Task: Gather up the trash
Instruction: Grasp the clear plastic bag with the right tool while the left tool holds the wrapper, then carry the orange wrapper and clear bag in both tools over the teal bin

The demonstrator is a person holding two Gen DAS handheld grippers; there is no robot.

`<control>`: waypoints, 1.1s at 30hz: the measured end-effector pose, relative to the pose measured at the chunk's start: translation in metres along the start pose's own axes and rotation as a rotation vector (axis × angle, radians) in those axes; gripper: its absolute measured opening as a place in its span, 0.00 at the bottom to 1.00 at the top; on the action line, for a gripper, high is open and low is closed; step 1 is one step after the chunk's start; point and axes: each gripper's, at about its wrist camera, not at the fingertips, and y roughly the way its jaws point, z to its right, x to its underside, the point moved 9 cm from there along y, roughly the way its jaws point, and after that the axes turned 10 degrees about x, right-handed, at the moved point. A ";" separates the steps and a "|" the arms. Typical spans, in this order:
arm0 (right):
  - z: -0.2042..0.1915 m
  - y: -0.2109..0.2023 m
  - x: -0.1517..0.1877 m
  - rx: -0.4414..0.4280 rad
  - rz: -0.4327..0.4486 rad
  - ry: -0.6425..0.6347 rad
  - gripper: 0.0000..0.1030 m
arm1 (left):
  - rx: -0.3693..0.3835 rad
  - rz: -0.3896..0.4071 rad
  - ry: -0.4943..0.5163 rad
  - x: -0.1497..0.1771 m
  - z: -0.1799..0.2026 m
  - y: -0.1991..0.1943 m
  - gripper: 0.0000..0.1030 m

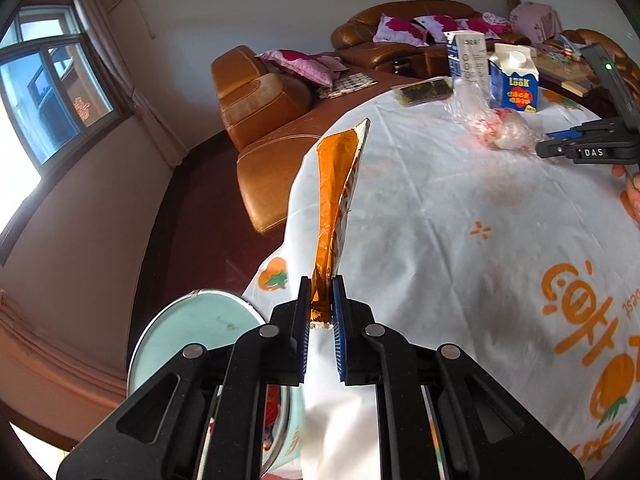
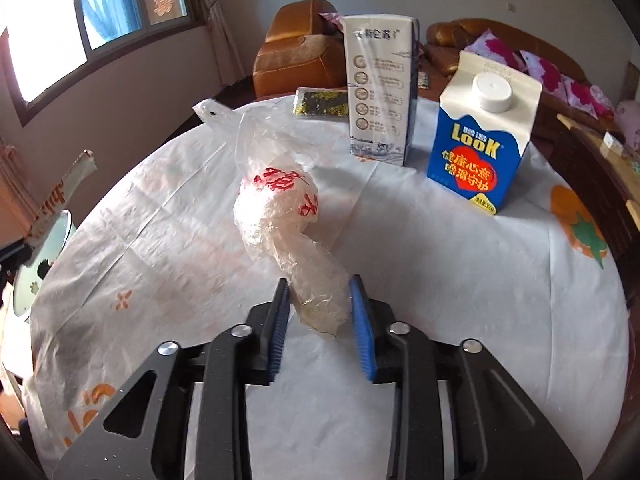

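Note:
My left gripper (image 1: 321, 300) is shut on an orange snack wrapper (image 1: 336, 200), holding it upright at the table's left edge, above a pale green trash bin (image 1: 192, 340). My right gripper (image 2: 320, 304) is open, its jaws on either side of the near end of a crumpled clear plastic bag with red print (image 2: 280, 208) that lies on the white tablecloth (image 2: 440, 280). The bag (image 1: 496, 128) and right gripper (image 1: 560, 148) also show in the left wrist view. The wrapper (image 2: 60, 192) and bin (image 2: 44, 256) show at the left of the right wrist view.
A blue LOOK carton (image 2: 480, 140), a tall white carton (image 2: 380, 88) and a dark flat packet (image 2: 320, 104) stand at the table's far side. Brown leather sofas (image 1: 272, 120) with pillows lie beyond. A dark wooden chair (image 2: 600, 184) is at the right.

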 end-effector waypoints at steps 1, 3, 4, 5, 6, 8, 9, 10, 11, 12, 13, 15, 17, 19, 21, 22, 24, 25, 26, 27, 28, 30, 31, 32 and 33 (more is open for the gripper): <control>-0.003 -0.003 0.000 0.005 0.012 -0.016 0.15 | -0.005 0.001 -0.006 0.004 -0.003 -0.004 0.10; -0.007 -0.010 0.000 0.001 0.023 -0.025 0.12 | -0.020 0.002 -0.018 0.011 -0.013 -0.012 0.10; -0.012 -0.015 0.000 -0.001 0.038 -0.038 0.11 | -0.024 0.002 -0.023 0.014 -0.017 -0.015 0.10; -0.018 -0.021 -0.001 -0.005 0.056 -0.054 0.11 | -0.031 0.003 -0.033 0.018 -0.022 -0.019 0.10; -0.024 -0.026 -0.002 -0.013 0.068 -0.065 0.11 | -0.038 0.001 -0.041 0.022 -0.026 -0.023 0.10; -0.036 -0.035 -0.005 -0.038 0.089 -0.083 0.10 | -0.048 -0.002 -0.054 0.029 -0.034 -0.028 0.10; -0.043 -0.039 -0.006 -0.052 0.100 -0.089 0.10 | -0.055 -0.003 -0.063 0.034 -0.038 -0.032 0.10; -0.050 -0.044 -0.008 -0.066 0.111 -0.094 0.10 | -0.060 -0.006 -0.068 0.038 -0.041 -0.034 0.10; -0.059 -0.048 -0.011 -0.081 0.121 -0.103 0.10 | -0.068 -0.009 -0.073 0.043 -0.046 -0.037 0.10; -0.066 -0.051 -0.014 -0.090 0.125 -0.112 0.10 | -0.075 -0.011 -0.075 0.046 -0.048 -0.039 0.10; -0.078 -0.055 -0.016 -0.109 0.135 -0.130 0.10 | -0.084 -0.014 -0.079 0.051 -0.051 -0.042 0.10; -0.096 -0.061 -0.017 -0.136 0.148 -0.163 0.10 | -0.096 -0.020 -0.086 0.058 -0.057 -0.047 0.10; -0.113 -0.065 -0.018 -0.163 0.156 -0.193 0.10 | -0.112 -0.025 -0.099 0.067 -0.065 -0.051 0.10; -0.132 -0.067 -0.017 -0.186 0.166 -0.223 0.10 | -0.125 -0.031 -0.107 0.074 -0.071 -0.055 0.10; -0.147 -0.069 -0.016 -0.206 0.169 -0.241 0.10 | -0.140 -0.036 -0.116 0.082 -0.077 -0.058 0.10; -0.156 -0.069 -0.016 -0.218 0.170 -0.248 0.10 | -0.148 -0.039 -0.121 0.086 -0.081 -0.060 0.10; -0.167 -0.070 -0.017 -0.237 0.172 -0.258 0.10 | -0.160 -0.044 -0.127 0.093 -0.086 -0.062 0.10; -0.175 -0.071 -0.019 -0.247 0.174 -0.265 0.10 | -0.166 -0.048 -0.130 0.097 -0.088 -0.064 0.10; -0.182 -0.071 -0.020 -0.256 0.175 -0.273 0.10 | -0.170 -0.051 -0.134 0.101 -0.090 -0.064 0.10; -0.187 -0.072 -0.020 -0.262 0.176 -0.280 0.10 | -0.171 -0.054 -0.138 0.104 -0.092 -0.066 0.10; -0.194 -0.072 -0.021 -0.269 0.177 -0.291 0.10 | -0.172 -0.056 -0.141 0.106 -0.093 -0.066 0.10; -0.206 -0.073 -0.022 -0.277 0.181 -0.311 0.10 | -0.180 -0.059 -0.150 0.111 -0.098 -0.068 0.10; -0.211 -0.073 -0.023 -0.280 0.182 -0.316 0.10 | -0.184 -0.059 -0.155 0.113 -0.101 -0.069 0.10; -0.214 -0.073 -0.023 -0.284 0.181 -0.321 0.10 | -0.187 -0.058 -0.161 0.115 -0.103 -0.069 0.10; -0.219 -0.073 -0.024 -0.288 0.182 -0.326 0.10 | -0.191 -0.058 -0.167 0.118 -0.106 -0.070 0.10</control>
